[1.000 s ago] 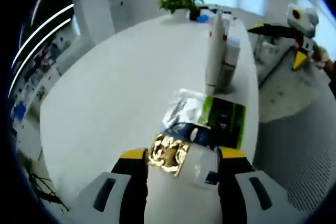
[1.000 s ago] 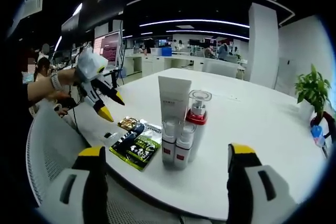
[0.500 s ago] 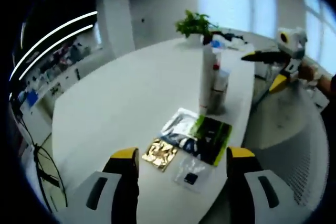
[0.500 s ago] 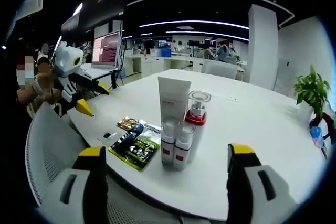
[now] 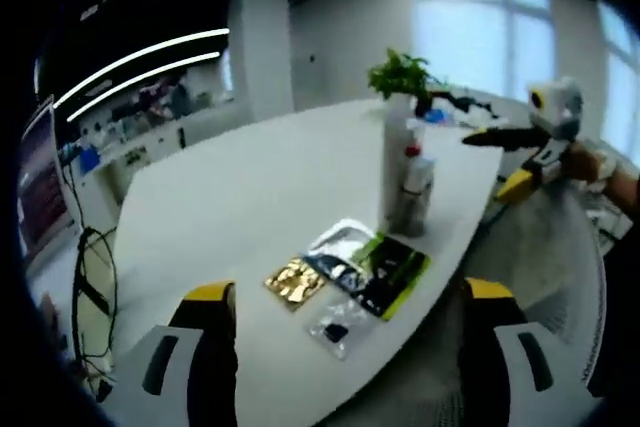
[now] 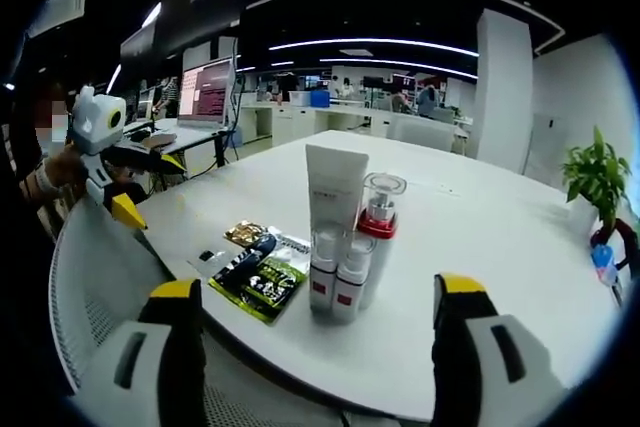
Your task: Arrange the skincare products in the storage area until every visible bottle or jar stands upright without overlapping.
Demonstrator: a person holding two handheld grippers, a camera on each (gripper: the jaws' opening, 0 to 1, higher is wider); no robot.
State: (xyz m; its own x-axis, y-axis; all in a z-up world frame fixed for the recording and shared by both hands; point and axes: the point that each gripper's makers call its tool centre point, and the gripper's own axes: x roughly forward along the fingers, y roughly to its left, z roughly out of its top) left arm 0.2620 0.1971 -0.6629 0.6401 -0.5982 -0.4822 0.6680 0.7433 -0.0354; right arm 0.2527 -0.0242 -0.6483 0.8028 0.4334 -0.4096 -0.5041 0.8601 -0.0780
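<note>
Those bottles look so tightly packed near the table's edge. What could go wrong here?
The tall white tube, clear-capped red-collared pump bottle and two small white bottles stand tightly clustered; nudging one could topple the others. The green-and-black sachet and small clear packet lie near the white table edge and might slide off.

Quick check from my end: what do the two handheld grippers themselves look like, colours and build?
Both match. The left gripper and right gripper each have two broad jaws, white-grey housings with a dark oval slot, black inner faces and yellow tips. From outside, the left gripper in the right gripper view is a white body with black jaws and a yellow tip; a wristband shows behind it.
</note>
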